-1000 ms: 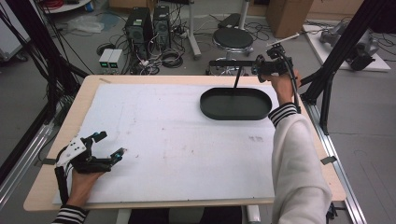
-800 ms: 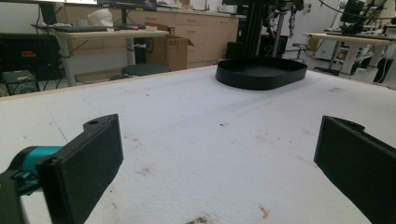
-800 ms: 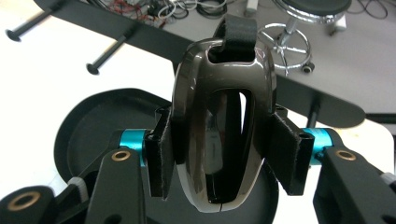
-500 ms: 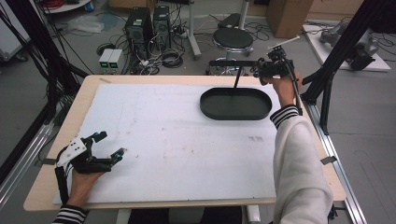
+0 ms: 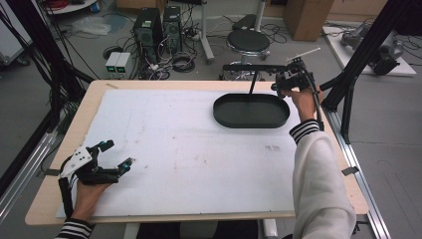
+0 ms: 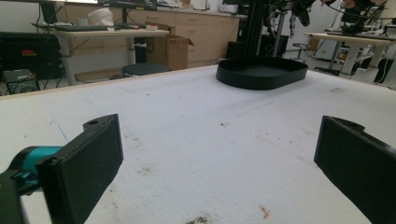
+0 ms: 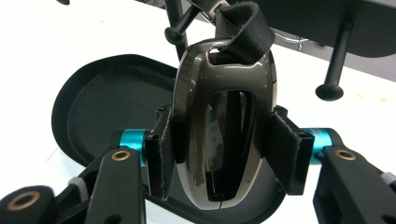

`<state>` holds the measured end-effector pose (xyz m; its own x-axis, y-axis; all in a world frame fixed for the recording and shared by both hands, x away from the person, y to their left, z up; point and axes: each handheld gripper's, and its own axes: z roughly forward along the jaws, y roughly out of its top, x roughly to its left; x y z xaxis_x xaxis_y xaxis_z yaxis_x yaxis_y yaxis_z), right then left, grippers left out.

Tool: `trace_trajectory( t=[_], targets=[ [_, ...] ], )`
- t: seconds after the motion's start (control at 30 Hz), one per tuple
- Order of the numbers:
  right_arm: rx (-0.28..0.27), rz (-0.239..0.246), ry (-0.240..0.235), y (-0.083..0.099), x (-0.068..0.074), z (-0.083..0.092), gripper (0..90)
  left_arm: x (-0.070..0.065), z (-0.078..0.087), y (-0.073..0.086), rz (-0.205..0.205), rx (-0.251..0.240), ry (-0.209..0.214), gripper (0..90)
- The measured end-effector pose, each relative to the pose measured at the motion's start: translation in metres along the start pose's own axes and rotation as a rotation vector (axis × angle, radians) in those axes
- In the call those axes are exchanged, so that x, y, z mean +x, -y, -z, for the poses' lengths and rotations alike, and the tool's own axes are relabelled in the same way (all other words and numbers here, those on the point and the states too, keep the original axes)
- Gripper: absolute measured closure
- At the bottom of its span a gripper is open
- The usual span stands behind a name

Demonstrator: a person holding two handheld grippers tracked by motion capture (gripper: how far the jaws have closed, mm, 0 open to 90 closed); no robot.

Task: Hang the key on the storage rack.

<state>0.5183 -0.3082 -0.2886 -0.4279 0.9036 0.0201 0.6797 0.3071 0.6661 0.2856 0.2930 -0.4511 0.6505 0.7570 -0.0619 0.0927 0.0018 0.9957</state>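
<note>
Between the pads of my right gripper sits the key fob, so I should lower it gently into the black tray just below.

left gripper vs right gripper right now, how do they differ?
The left gripper is open with nothing between its jaws; the right gripper is shut on a glossy dark key fob. The left rests low at the table's near left corner; the right is held up by the black tray. Both have black jaws with teal fittings.
</note>
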Motion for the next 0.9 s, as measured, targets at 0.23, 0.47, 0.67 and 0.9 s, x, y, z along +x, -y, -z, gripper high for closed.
trace_trajectory(
  t=[0.23,0.47,0.67,0.9],
  targets=[
    [0.020,-0.014,-0.006,0.003,-0.002,-0.006,48.1,0.000,0.000,0.000,-0.002,0.000,0.001,1.7],
    [-0.004,-0.007,-0.002,0.017,-0.002,-0.014,48.1,0.000,0.000,0.000,-0.003,0.000,0.002,1.7],
    [0.001,-0.041,-0.005,0.027,-0.008,-0.023,48.1,0.000,0.000,0.000,-0.004,0.000,0.002,1.7],
    [0.001,-0.048,-0.002,0.027,-0.007,-0.028,48.0,0.000,0.000,0.000,-0.004,0.000,0.002,1.7]
  ],
)
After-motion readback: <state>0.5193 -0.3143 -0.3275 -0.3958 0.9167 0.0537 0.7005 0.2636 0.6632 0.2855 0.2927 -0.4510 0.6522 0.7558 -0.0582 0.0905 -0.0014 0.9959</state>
